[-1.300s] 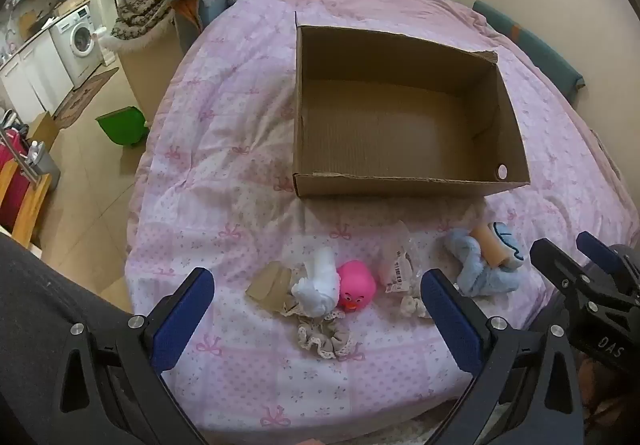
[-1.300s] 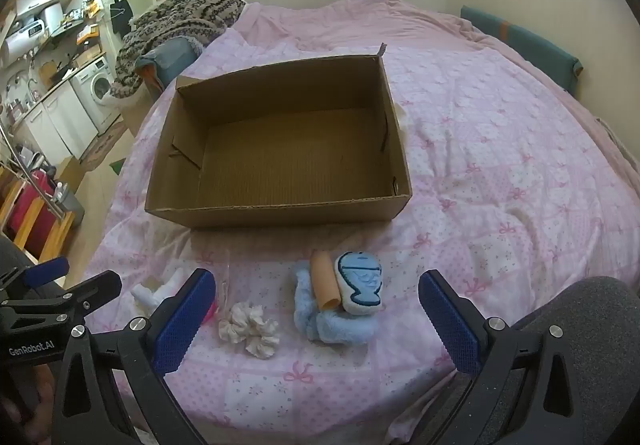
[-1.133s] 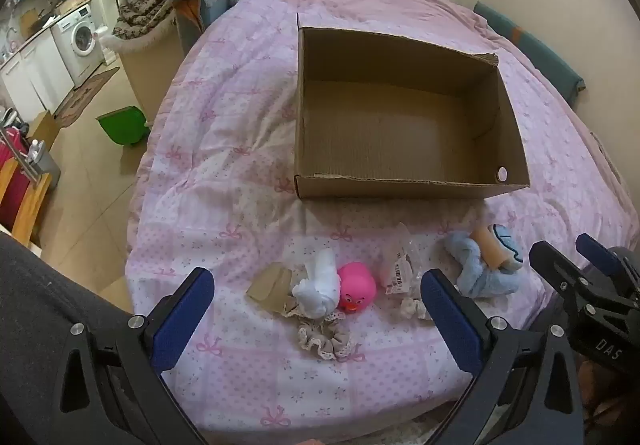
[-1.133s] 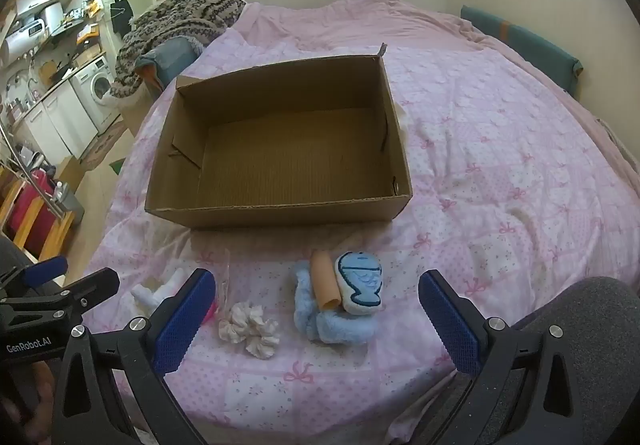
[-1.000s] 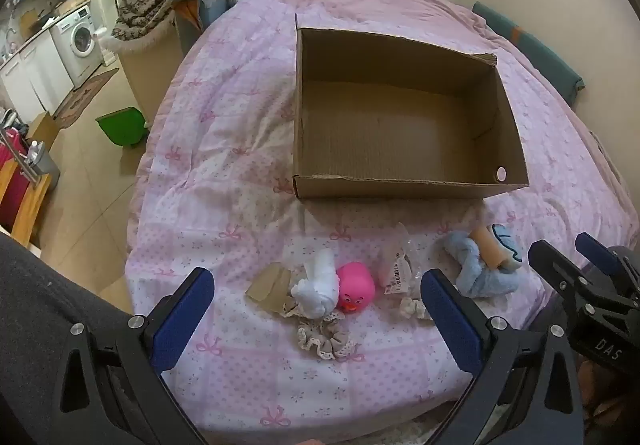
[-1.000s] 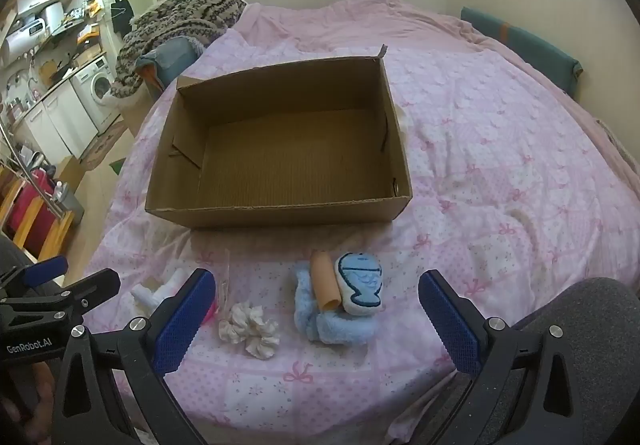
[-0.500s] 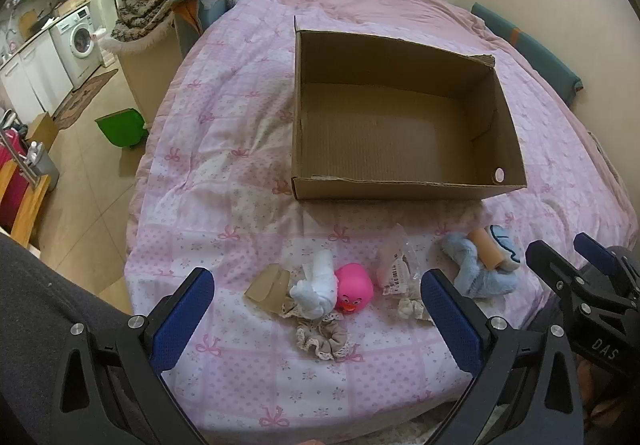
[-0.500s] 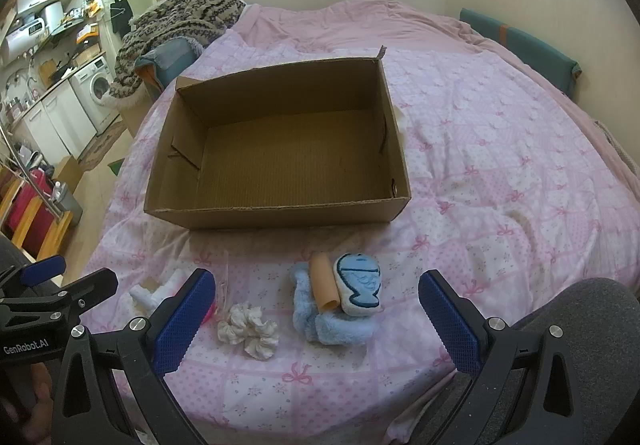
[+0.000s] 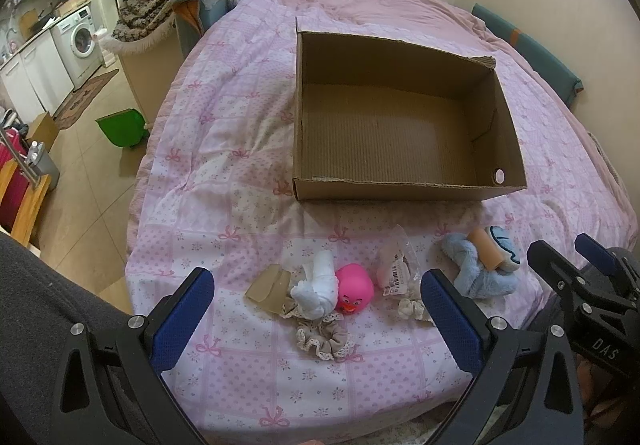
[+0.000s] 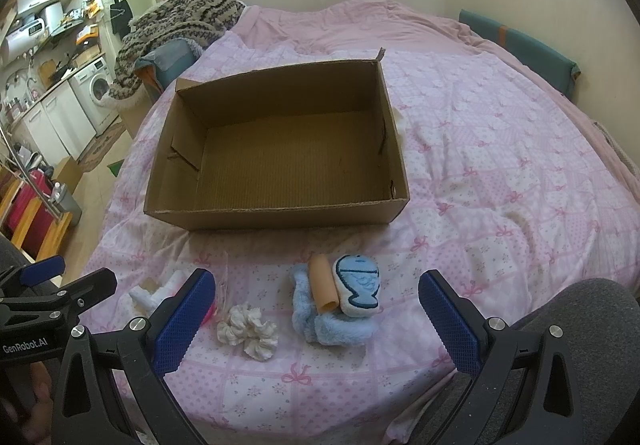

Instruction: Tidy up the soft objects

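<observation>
Task unstarted: box (image 10: 280,153) empty; duck (image 9: 354,287), scrunchie (image 10: 248,331), plush (image 10: 340,305) lie before it; my left gripper (image 9: 316,309) and right gripper (image 10: 316,309) gape, holding nothing

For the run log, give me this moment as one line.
left gripper: open, hovering | right gripper: open, hovering | brown cardboard box: empty | pink rubber duck, fluffy blue cloth: on pink quilt

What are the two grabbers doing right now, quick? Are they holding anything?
Left gripper: open, holding nothing, above the toys on the bed.
Right gripper: open, holding nothing, near the blue plush toy.
</observation>
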`<state>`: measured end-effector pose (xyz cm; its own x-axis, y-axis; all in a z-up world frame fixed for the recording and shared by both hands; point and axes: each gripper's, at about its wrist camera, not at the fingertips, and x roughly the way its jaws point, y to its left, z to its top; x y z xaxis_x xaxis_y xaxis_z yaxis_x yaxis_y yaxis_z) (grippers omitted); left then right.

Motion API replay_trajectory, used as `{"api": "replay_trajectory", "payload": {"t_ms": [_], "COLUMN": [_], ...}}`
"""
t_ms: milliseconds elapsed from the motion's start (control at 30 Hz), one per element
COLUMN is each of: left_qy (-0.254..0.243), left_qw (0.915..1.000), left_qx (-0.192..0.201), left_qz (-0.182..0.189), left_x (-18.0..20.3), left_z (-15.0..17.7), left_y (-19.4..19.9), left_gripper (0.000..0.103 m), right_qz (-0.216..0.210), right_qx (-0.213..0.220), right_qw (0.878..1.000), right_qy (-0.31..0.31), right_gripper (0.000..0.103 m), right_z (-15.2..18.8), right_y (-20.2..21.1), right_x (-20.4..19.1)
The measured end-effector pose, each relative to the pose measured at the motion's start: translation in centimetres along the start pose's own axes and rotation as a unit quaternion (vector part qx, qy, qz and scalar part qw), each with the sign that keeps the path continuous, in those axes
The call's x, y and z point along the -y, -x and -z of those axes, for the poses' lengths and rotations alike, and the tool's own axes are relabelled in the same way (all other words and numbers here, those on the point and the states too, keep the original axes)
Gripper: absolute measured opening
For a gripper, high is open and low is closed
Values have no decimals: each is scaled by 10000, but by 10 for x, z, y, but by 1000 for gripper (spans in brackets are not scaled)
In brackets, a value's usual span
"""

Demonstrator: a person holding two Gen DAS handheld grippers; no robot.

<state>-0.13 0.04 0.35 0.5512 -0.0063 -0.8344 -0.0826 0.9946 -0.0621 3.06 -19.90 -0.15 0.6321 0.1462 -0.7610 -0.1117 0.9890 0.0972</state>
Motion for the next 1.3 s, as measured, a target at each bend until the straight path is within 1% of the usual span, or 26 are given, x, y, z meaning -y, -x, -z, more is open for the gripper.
{"api": "replay_trajectory", "payload": {"t_ms": [1300], "left_qy": [26], "left_qw": [10000], "left_qx": [31], "left_qz": [-6], "left_x": [-2], "left_z": [-1], "left_y": [2], "left_gripper": [103], "right_qz": [15], "right_qx": [12], "right_qw": [10000], "right_qy": [16], "right_gripper": [103], "right_z": [1], "right_y": [0], "right_x": [-1]}}
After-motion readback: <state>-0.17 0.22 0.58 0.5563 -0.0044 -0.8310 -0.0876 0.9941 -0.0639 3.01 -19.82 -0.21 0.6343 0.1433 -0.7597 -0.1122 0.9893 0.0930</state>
